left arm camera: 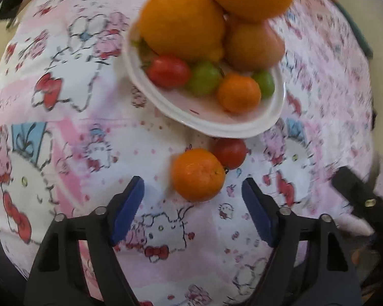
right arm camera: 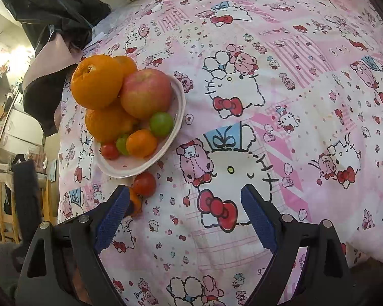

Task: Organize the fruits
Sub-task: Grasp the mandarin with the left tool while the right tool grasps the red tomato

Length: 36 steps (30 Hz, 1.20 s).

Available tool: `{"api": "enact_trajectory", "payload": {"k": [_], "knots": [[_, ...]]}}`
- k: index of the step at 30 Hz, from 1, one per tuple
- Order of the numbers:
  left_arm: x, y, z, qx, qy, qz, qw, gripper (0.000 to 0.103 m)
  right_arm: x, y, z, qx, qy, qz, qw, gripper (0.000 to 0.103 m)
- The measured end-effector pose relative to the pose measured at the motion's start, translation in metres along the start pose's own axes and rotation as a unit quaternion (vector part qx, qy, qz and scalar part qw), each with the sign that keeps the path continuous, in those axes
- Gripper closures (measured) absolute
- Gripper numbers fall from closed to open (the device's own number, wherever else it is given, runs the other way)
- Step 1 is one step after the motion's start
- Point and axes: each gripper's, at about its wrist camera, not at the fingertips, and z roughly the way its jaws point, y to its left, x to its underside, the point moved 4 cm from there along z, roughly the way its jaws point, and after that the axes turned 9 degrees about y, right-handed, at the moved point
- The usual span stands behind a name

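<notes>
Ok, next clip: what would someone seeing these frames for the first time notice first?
Probably the white plate piled with oranges, an apple and small red, green and orange fruits, bright against the pink cartoon-cat tablecloth. Next, two strays on the cloth just off the plate's near rim: a small orange touching a red tomato. The left gripper stands open right in front of that orange, while the right gripper is open over bare cloth.

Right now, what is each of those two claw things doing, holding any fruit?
Left gripper: open, empty, small orange just ahead of its fingers.
Right gripper: open, empty.
</notes>
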Motion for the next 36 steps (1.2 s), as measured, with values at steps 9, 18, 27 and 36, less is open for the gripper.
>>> {"api": "enact_trajectory", "payload": {"k": [9, 18, 27, 36], "knots": [[0.004, -0.012, -0.01, -0.027, -0.027, 0.055, 0.9978, 0.064, -0.001, -0.006, 0.002, -0.003, 0.007, 0.013, 1.0, 0.012], [0.012, 0.015, -0.044, -0.05, -0.057, 0.03, 0.9966, 0.064, -0.002, 0.019, 0.025, 0.021, 0.026, -0.039, 0.999, 0.012], [0.008, 0.06, -0.057, -0.083, -0.066, -0.039, 0.9936, 0.063, -0.001, 0.056, 0.062, 0.042, 0.052, -0.103, 0.992, 0.018], [0.007, 0.07, -0.075, -0.067, -0.098, -0.064, 0.9909, 0.063, -0.001, 0.065, 0.098, 0.07, 0.064, -0.138, 0.986, 0.03]]}}
